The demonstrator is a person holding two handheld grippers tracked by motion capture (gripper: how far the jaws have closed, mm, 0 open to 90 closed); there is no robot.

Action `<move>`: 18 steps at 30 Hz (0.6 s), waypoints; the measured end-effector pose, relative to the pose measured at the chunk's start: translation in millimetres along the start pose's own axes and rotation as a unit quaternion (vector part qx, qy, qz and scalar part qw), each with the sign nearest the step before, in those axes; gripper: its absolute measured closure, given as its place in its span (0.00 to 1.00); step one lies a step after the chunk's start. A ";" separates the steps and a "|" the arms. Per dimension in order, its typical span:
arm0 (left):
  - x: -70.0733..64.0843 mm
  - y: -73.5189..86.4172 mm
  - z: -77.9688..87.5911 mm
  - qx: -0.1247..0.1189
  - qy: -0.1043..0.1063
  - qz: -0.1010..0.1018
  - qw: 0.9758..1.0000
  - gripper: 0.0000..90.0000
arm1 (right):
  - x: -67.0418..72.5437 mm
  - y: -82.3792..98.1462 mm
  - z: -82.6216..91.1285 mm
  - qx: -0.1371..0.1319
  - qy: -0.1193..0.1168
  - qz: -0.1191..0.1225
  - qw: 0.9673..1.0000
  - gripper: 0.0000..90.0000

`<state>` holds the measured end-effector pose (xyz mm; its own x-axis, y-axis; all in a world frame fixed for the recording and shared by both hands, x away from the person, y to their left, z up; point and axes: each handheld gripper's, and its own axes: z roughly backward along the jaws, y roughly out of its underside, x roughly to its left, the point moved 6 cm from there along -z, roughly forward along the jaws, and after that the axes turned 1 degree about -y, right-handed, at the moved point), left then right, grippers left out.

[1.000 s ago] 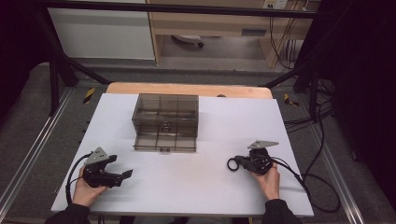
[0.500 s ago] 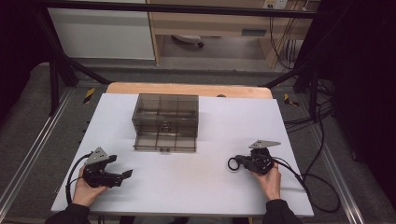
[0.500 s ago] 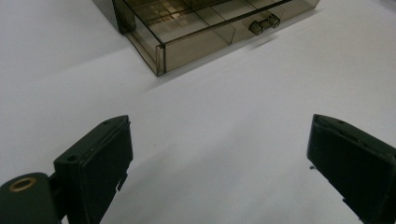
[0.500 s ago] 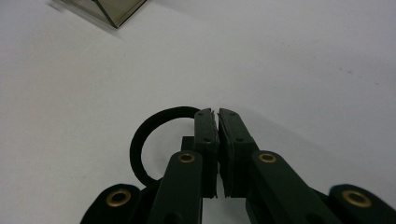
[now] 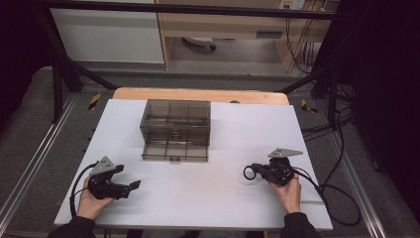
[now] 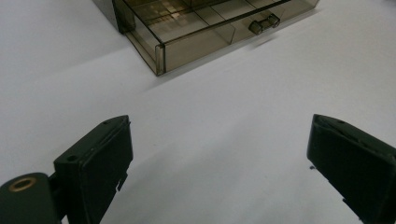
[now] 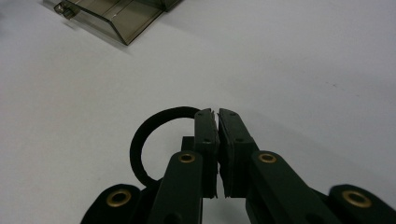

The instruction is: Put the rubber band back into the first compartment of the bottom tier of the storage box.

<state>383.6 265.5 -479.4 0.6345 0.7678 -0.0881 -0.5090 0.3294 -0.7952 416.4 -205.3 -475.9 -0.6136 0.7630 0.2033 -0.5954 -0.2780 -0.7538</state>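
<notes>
Basically nothing has shifted vs. the two earlier high-view pics: both hands sit in the same spots and the drawer is out by the same amount. So, a pause, not a move in progress.

Right gripper (image 5: 256,172) rests low on the white worktop (image 5: 208,203), near its right front edge. Its jaws are closed tight, w/ a thin black rubber ring (image 5: 245,172) pinched at the tips. In the right gripper view the ring (image 7: 135,149) loops out to the left of the closed gripper (image 7: 217,114).

Left gripper (image 5: 132,186) sits at the front left. Its jaws are spread wide w/ nothing between them, as the left gripper view (image 6: 219,154) confirms.

Smoky see-through plastic drawer box (image 5: 176,116) stands mid-worktop toward the far edge. Its bottom drawer (image 5: 173,148) is pulled out toward the person & looks empty, tho the tinted plastic makes that hard to tell.

Judgement: the ring is secured & the drawer is ready, so the work is prob. at the carry stage. Ring is well apart from the drawer, so the next move would be lifting it across & over the drawer's front wall before letting go.
</notes>
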 end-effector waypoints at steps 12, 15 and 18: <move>0.0 0.0 0.0 0.000 0.000 0.000 1.000 0.07 | 7.1 -5.6 3.9 -0.007 -0.001 0.011 1.000 0.96; 0.1 0.1 0.0 0.000 0.000 0.000 1.000 0.07 | 11.7 -8.4 3.6 -0.010 -0.004 0.020 1.000 0.96; 0.1 0.1 0.1 0.000 0.000 0.000 1.000 0.07 | 15.2 -11.0 3.3 -0.012 -0.005 0.025 1.000 0.96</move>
<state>383.7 265.7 -479.5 0.6347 0.7678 -0.0870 -0.5088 0.3306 -0.7949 411.9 -192.6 -462.5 -0.6478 0.7424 0.1709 -0.5510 -0.3016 -0.7781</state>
